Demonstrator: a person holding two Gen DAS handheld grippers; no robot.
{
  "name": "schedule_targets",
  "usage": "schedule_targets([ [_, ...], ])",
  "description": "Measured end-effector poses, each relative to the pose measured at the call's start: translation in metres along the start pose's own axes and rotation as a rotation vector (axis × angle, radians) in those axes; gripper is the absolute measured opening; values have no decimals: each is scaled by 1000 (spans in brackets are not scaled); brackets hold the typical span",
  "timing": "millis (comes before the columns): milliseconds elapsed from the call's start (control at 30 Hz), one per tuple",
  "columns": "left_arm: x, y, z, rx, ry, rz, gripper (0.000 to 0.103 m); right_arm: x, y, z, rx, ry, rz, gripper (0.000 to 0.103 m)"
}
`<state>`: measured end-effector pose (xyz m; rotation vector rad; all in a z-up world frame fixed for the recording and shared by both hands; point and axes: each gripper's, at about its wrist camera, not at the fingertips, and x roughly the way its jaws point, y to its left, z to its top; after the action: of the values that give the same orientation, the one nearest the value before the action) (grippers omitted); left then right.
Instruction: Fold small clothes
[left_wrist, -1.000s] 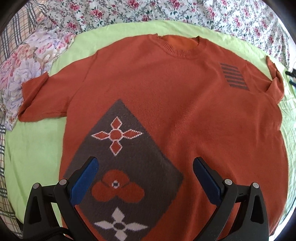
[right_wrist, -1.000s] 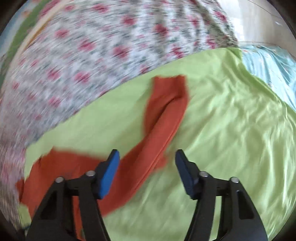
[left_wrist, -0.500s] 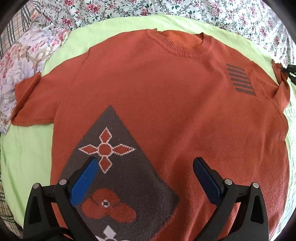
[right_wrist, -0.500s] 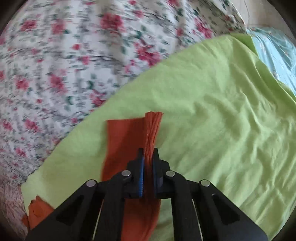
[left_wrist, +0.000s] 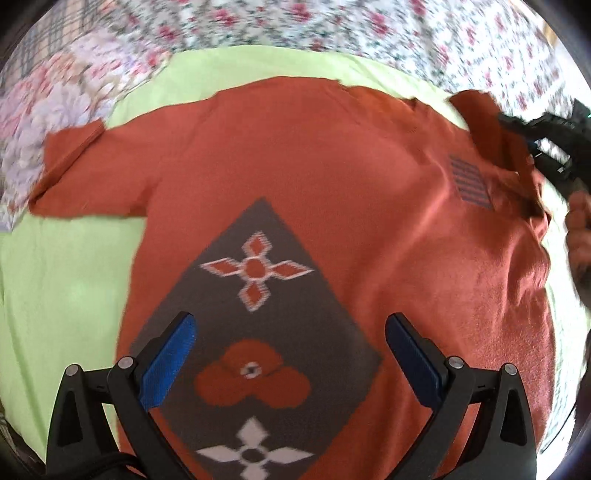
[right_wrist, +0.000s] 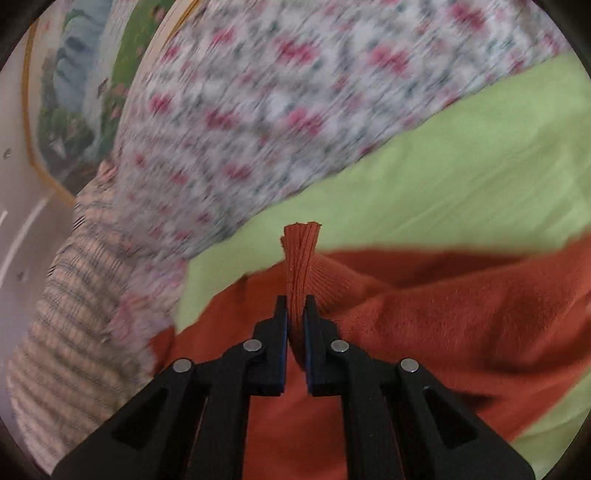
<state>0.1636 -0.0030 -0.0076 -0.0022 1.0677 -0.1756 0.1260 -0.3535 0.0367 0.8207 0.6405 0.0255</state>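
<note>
A large flowered bedcover (left_wrist: 424, 33) is seen at the far side, and a light green sheet (left_wrist: 62, 280) is spread over it. On this green sheet the orange sweater (left_wrist: 332, 177) is laid out flat, front side up, with its collar toward the flowered bedcover. A grey diamond patch (left_wrist: 258, 314) with flower figures is knitted on the lower part of the sweater, and a small block of grey stripes (left_wrist: 471, 182) is placed on the chest. One short sleeve (left_wrist: 85, 173) is stretched out flat on the sheet and reaches a pale flowered pillow (left_wrist: 48, 122). The other sleeve (right_wrist: 301, 266) is raised from the sheet and bent in over the body of the sweater.

The left gripper (left_wrist: 290, 350) is held above the grey patch with its blue pads wide apart, and nothing is between them. The right gripper (right_wrist: 295, 317) is clenched on the ribbed cuff of the raised sleeve, and the cuff end sticks out beyond the pads. In the left wrist view, a part of the person's hand (left_wrist: 578, 229) is visible at the right edge.
</note>
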Motion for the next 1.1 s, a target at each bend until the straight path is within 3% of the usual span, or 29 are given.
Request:
schedule_targets([
  [100,-6,24,-3,-55,-7,-38,102,51,27,-34,20,97,81,8],
  [333,-9,56,4,-118,-19,-165,102,133,79,-88,-30,253,148,8],
  [433,-2,57,16,-120,-15,-217,102,148,83,-98,-26,308,143,14],
  [467,2,57,20,-119,-10,-232,102,151,81,-100,-18,328,141,23],
  [600,28,47,49,-100,17,-326,102,127,71,-99,-24,287,132,41],
  [767,83,30,94,-93,100,-410,102,66,57,-92,-16,176,87,41],
  [900,107,23,129,-80,92,-475,99,12,43,-98,-27,91,29,43],
  [933,109,19,136,-68,78,-488,82,1,39,-101,-19,70,17,44],
  [1000,114,13,144,-38,77,-493,0,-18,30,-105,-3,36,-8,45],
  [1033,116,12,146,-37,85,-494,6,-25,27,-107,4,22,-22,45],
  [1100,102,15,147,-24,12,-460,4,-37,22,-108,12,-1,-40,45],
])
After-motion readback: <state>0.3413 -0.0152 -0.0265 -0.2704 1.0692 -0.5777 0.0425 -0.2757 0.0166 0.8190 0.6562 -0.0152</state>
